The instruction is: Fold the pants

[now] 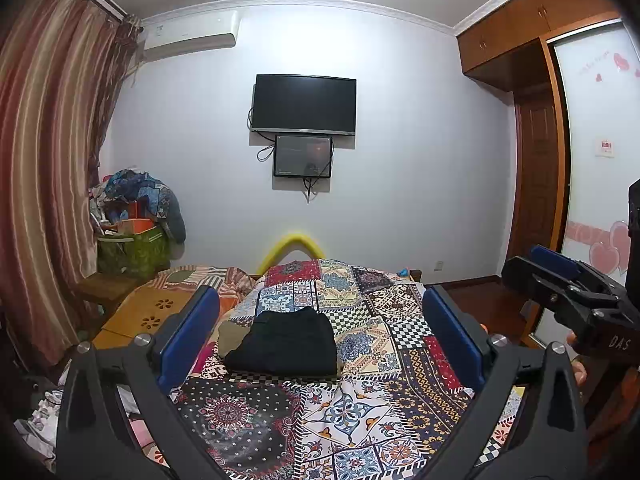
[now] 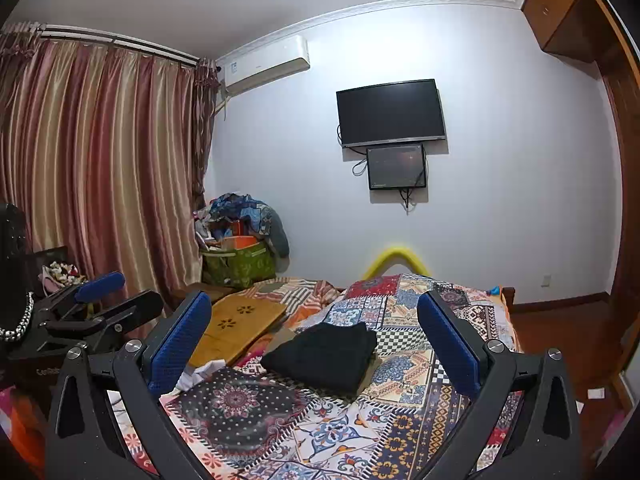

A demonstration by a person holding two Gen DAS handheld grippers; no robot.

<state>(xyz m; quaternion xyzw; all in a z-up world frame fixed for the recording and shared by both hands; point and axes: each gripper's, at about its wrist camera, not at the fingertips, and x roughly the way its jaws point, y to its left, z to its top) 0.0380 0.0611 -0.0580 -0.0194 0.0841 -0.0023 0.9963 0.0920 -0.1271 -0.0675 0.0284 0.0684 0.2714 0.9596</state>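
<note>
While the left tool [image 1: 320, 328] hangs above the bed [image 1: 384, 360] with its blue fingers [image 1: 188, 336] spread wide and empty, the black pants [image 1: 286, 342] lie folded in a compact stack on the patchwork quilt, framed between them. At the right edge of that view the right tool [image 1: 560, 276] shows side-on.

Seen from the right wrist, the right tool [image 2: 316, 340] is likewise spread and holds nothing; the pants [image 2: 326, 354] rest on the bed [image 2: 412, 364] ahead, beside a wooden board [image 2: 240, 326]. The left tool [image 2: 100, 292] sits at the left edge, near striped curtains [image 2: 100, 168].
</note>
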